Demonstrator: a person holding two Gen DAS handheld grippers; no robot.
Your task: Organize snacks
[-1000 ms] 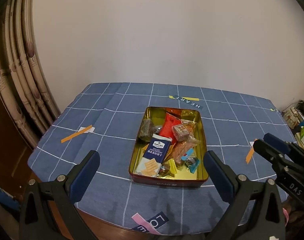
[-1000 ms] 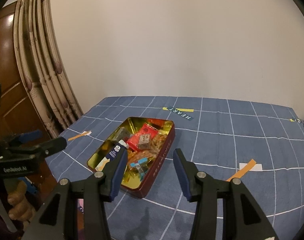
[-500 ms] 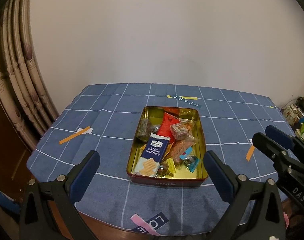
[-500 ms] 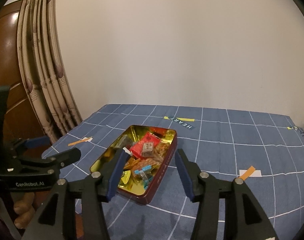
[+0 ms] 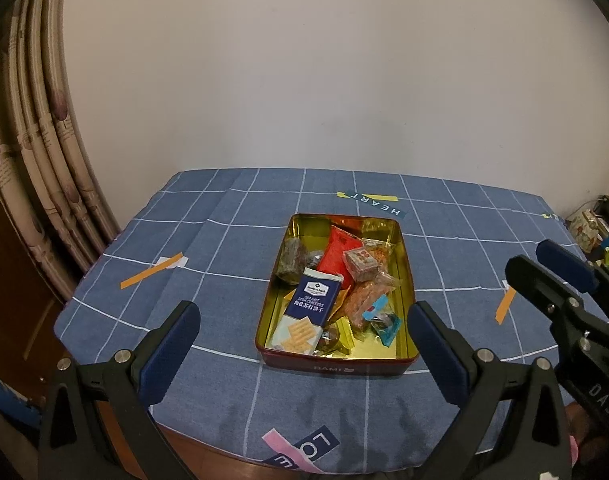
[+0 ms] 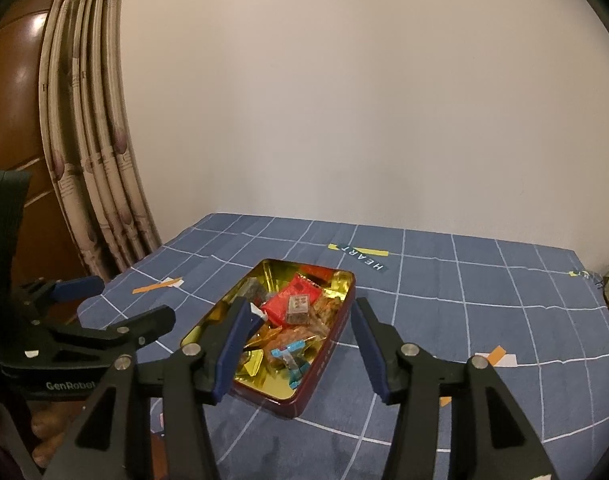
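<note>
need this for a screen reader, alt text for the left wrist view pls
An open tin of mixed wrapped snacks sits on a blue checked tablecloth, framed by the open, empty left tool. The right tool pokes in from the right.

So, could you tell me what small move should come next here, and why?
Probably bring the open left gripper forward and down toward the blue cracker packet, which lies on top at the tin's near end. Neither gripper holds anything, and the right gripper hangs short of the tin.
</note>
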